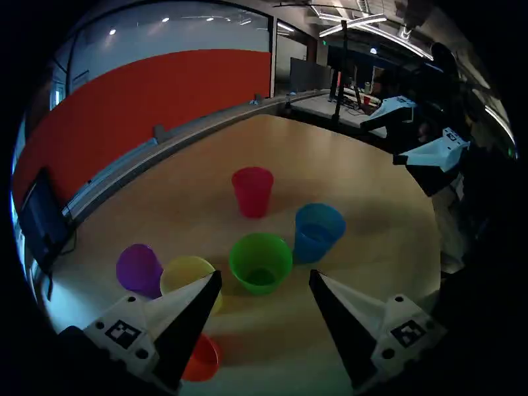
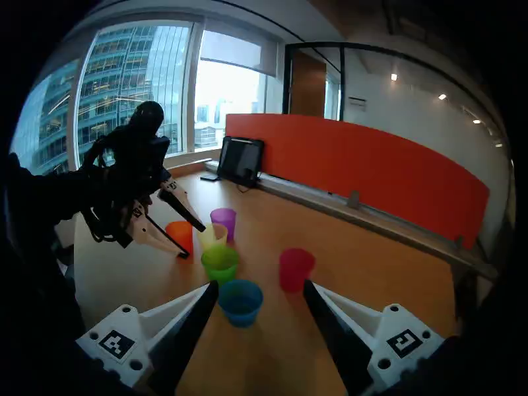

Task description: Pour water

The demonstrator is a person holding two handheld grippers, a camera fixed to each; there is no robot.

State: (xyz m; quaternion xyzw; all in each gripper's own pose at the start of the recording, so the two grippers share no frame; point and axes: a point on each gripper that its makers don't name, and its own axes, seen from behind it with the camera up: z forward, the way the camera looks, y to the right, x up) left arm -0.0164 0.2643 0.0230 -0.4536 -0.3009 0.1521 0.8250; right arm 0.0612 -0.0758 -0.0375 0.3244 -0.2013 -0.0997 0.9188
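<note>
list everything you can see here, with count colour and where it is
red cup: 1, red, table middle
blue cup: 1, blue, beside green
green cup: 1, green, centre of cluster
yellow cup: 1, yellow, between green and purple
purple cup: 1, purple, end of cluster
orange cup: 1, orange, partly hidden by a finger
table: 1, light wood, under cups
partition: 1, orange-red, along table edge
dark screen: 1, black, near windows
left tongs: 1, white-black, open, empty
right tongs: 1, white-black, open, empty
</note>
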